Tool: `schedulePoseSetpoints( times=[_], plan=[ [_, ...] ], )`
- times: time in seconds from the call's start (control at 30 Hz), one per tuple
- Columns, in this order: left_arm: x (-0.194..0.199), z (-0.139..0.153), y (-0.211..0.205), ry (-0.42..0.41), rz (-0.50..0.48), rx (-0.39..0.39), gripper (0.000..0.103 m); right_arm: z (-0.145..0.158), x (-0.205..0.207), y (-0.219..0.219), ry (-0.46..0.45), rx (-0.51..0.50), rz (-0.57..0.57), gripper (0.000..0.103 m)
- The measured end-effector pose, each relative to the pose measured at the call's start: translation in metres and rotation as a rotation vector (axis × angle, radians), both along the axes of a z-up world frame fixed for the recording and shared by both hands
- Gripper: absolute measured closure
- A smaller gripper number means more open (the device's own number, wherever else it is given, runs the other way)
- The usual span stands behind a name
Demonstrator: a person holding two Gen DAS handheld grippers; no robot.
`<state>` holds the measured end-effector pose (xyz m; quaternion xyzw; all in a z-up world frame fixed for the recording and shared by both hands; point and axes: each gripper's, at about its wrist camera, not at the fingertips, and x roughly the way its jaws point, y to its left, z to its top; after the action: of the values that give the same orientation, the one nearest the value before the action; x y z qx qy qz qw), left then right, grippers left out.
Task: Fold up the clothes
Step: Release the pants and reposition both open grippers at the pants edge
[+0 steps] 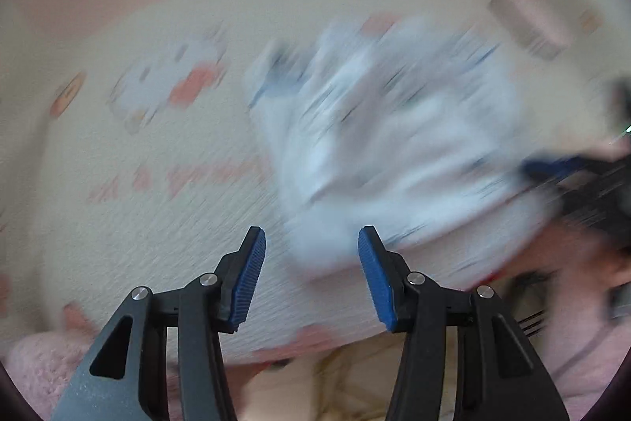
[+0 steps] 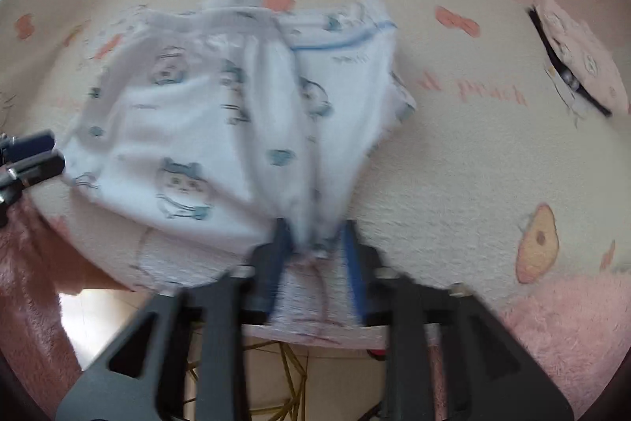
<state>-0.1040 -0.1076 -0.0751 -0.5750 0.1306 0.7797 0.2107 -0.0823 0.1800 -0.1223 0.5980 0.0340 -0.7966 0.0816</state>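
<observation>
A white garment (image 2: 221, 113) with small blue cartoon prints and a blue stripe lies bunched on a cream cloth with pink cat prints (image 2: 493, 152). It looks like shorts, waistband at the far side. My right gripper (image 2: 315, 247) has its jaws partly open around the garment's near corner, and fabric sits between the fingers. My left gripper (image 1: 311, 263) is open and empty, just short of the garment's near edge (image 1: 386, 145); that view is motion-blurred. The right gripper shows at the right of the left view (image 1: 572, 168). The left gripper shows at the left of the right view (image 2: 27, 156).
A pink patterned pouch with a dark zip (image 2: 575, 58) lies at the far right of the cloth. Fluffy pink fabric (image 2: 572, 322) lies at the near corners. The surface's front edge (image 2: 315, 334) is right below my grippers, with floor beneath.
</observation>
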Motion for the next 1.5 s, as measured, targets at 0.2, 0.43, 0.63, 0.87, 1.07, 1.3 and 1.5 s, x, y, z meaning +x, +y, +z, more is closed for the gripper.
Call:
schedulePoseSetpoints(
  times=[0.2, 0.43, 0.63, 0.87, 1.07, 1.3, 1.5],
  plan=[
    [-0.007, 0.017, -0.009, 0.069, 0.067, 0.034, 0.052, 0.020, 0.003, 0.014, 0.093, -0.036, -0.054, 0.062],
    [-0.008, -0.018, 0.040, 0.009, -0.050, -0.066, 0.049, -0.001, 0.001, -0.027, 0.098, -0.016, 0.068, 0.063],
    [-0.017, 0.008, 0.020, 0.050, 0.031, 0.057, 0.048, -0.005, 0.000, 0.003, 0.052, -0.039, -0.034, 0.063],
    [-0.009, 0.002, 0.059, 0.069, -0.097, 0.028, 0.048, -0.003, 0.009, -0.028, 0.128, -0.026, 0.088, 0.062],
    [-0.030, -0.010, 0.042, -0.011, -0.028, -0.029, 0.044, -0.019, 0.016, -0.024, 0.080, 0.062, 0.087, 0.062],
    [-0.042, 0.024, 0.042, 0.091, -0.007, 0.104, 0.044, 0.010, 0.020, 0.011, 0.156, -0.043, 0.006, 0.060],
    [-0.052, -0.002, 0.082, 0.041, -0.116, -0.012, 0.043, -0.017, 0.012, -0.032, 0.075, 0.012, 0.109, 0.060]
  ],
)
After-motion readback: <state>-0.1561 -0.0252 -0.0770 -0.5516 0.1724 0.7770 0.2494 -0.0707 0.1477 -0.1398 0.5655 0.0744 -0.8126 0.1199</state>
